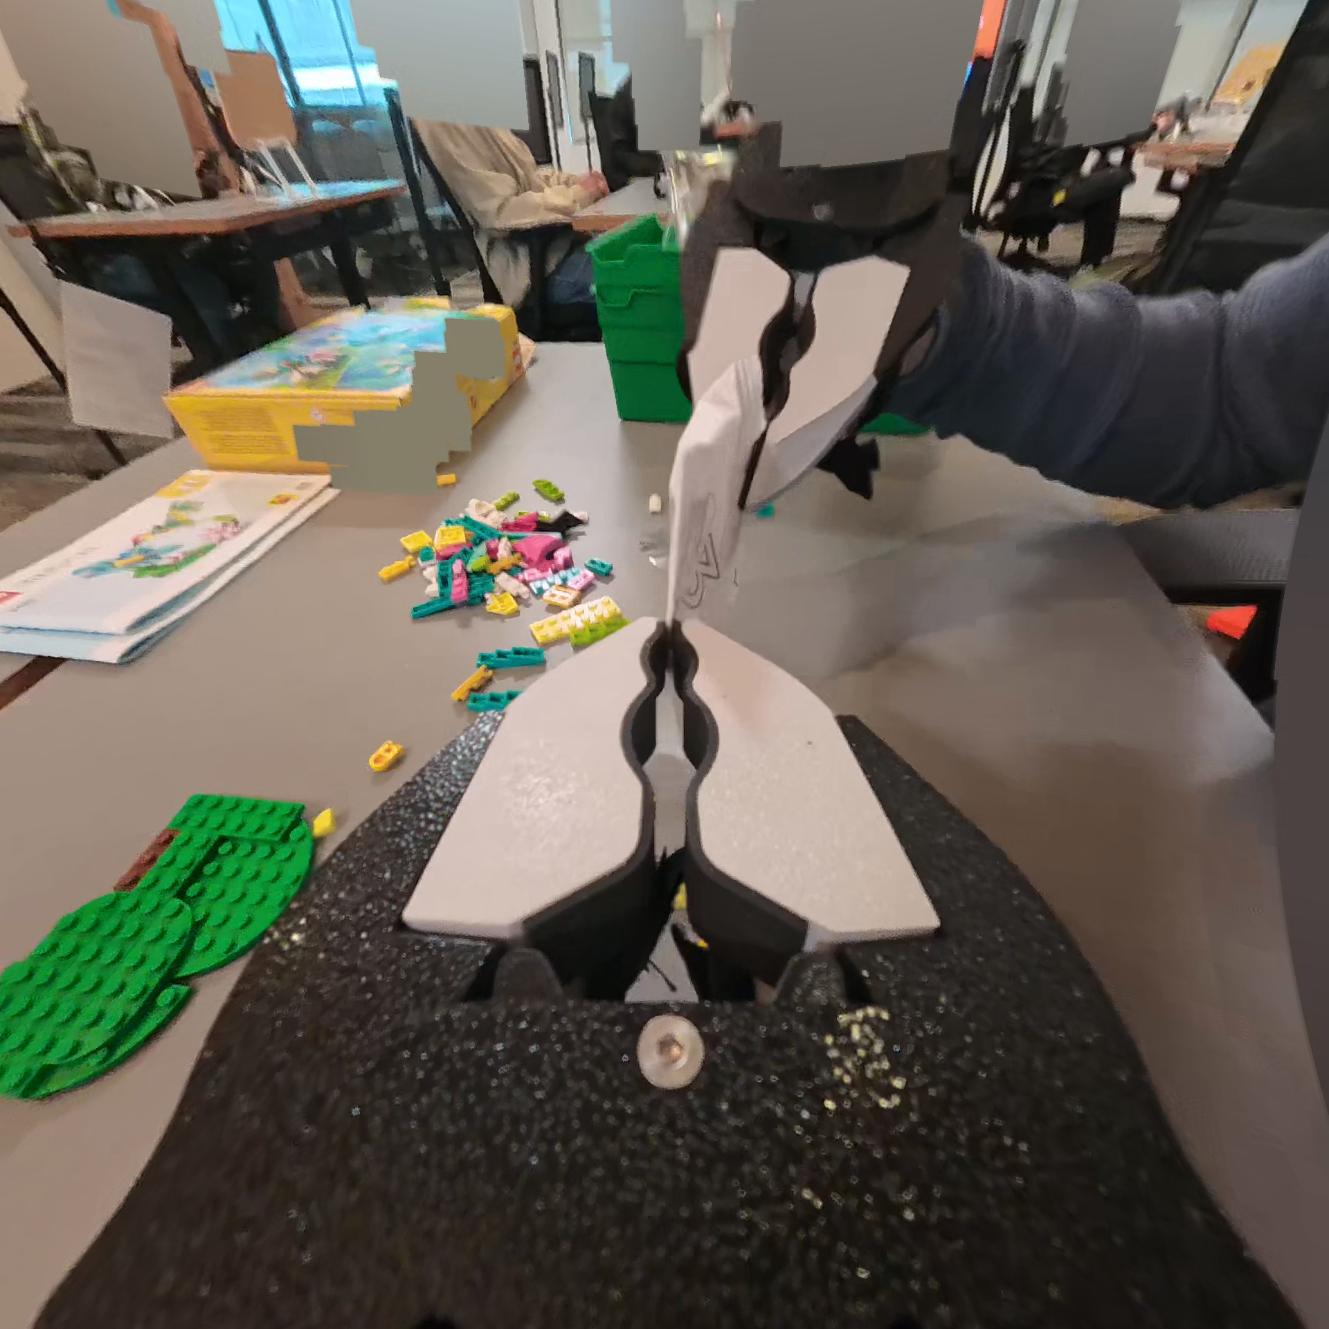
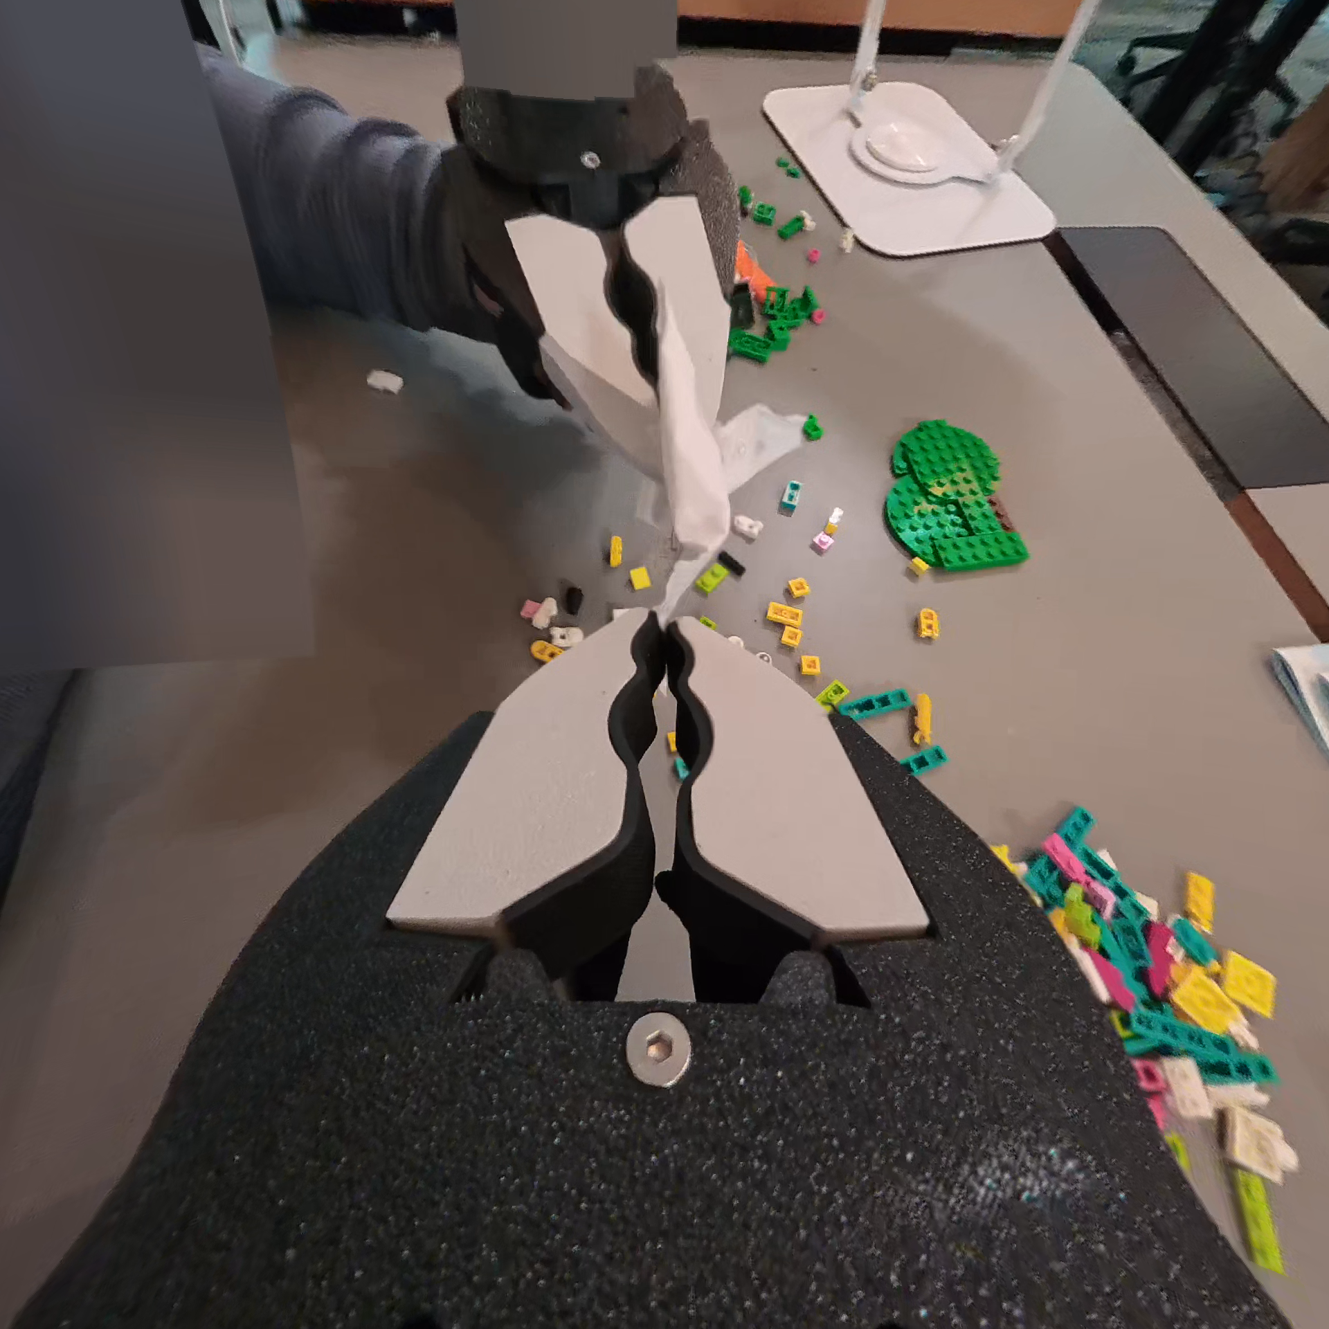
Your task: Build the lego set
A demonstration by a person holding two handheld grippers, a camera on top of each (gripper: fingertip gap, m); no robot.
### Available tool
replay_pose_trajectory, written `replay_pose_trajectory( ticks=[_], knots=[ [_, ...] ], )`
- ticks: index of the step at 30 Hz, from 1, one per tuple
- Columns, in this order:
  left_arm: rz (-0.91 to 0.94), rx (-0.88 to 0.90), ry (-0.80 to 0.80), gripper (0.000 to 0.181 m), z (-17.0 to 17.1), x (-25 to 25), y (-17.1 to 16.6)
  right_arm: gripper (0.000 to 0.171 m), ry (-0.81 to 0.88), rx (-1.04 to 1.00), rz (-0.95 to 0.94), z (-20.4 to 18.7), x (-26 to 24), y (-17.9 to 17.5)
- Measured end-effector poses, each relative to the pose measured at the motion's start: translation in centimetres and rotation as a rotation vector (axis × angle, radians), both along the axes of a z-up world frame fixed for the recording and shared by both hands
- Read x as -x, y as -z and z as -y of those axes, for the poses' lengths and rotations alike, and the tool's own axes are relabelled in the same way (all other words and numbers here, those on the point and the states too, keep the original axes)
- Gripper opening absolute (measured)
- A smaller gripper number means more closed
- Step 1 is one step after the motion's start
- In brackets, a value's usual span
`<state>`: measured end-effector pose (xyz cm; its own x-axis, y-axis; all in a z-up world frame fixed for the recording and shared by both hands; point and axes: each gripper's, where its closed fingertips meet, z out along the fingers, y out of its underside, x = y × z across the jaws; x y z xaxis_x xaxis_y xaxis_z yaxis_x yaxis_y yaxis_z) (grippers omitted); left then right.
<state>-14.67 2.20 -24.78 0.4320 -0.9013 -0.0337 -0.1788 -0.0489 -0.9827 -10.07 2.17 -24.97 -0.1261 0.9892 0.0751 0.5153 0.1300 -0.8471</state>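
Observation:
A white, crumpled bag (image 1: 701,518) hangs stretched between my two grippers above the grey table. My left gripper (image 1: 669,629) is shut on its lower end. My right gripper (image 1: 751,489), held by a blue-sleeved arm, is shut on its upper end. In the right wrist view the bag (image 2: 690,475) runs from my right gripper (image 2: 660,622) up to the left gripper (image 2: 647,388). A green baseplate assembly (image 1: 144,928) lies flat on the table; it also shows in the right wrist view (image 2: 949,496). A pile of teal, pink, yellow and white bricks (image 1: 503,554) lies loose.
A yellow set box (image 1: 345,381) and an instruction booklet (image 1: 158,554) lie at the left. Stacked green bins (image 1: 640,323) stand at the back. Small bricks (image 2: 791,618) are scattered under the bag, green ones (image 2: 769,316) farther off. A white stand base (image 2: 913,165) sits beyond. There is about 6 cm between the tips of the two grippers. My left gripper's tips are some 20 cm from the green baseplate assembly (image 1: 144,928). Look for it in the right wrist view (image 2: 949,480) too.

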Motion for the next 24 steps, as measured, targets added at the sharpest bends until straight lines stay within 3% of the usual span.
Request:
replay_pose_trajectory(
  ticks=[5, 8, 12, 14, 18, 21, 24],
  knots=[
    [0.111, -0.164, -0.053, 0.031, 0.3, 0.0, -2.5, 0.0, 0.215, -0.032, -0.083, -1.8, -3.7, -2.5],
    [0.114, -0.23, -0.145, 0.032, -0.3, 0.3, -2.6, 0.0, 0.436, -0.159, -0.097, -3.4, -7.9, -5.7],
    [0.121, -0.255, -0.216, 0.032, -1.0, 1.1, -2.9, 0.0, 0.894, -0.354, -0.175, -5.3, -19.1, -14.3],
    [0.138, -0.258, -0.284, 0.03, -1.7, 2.1, -3.3, 0.0, 1.131, -0.344, -0.1, -5.5, -25.8, -15.8],
    [0.178, -0.264, -0.437, 0.028, -3.0, 4.5, -4.2, 0.0, 1.451, -0.044, 0.284, -4.7, -36.5, -11.3],
    [0.2, -0.271, -0.515, 0.024, -3.4, 5.9, -4.8, 0.0, 1.404, 0.317, 0.467, -3.0, -39.0, -6.8],
    [0.212, -0.265, -0.543, 0.022, -3.6, 6.5, -5.2, 0.0, 1.343, 0.467, 0.578, -3.1, -40.3, -4.0]
  ],
)
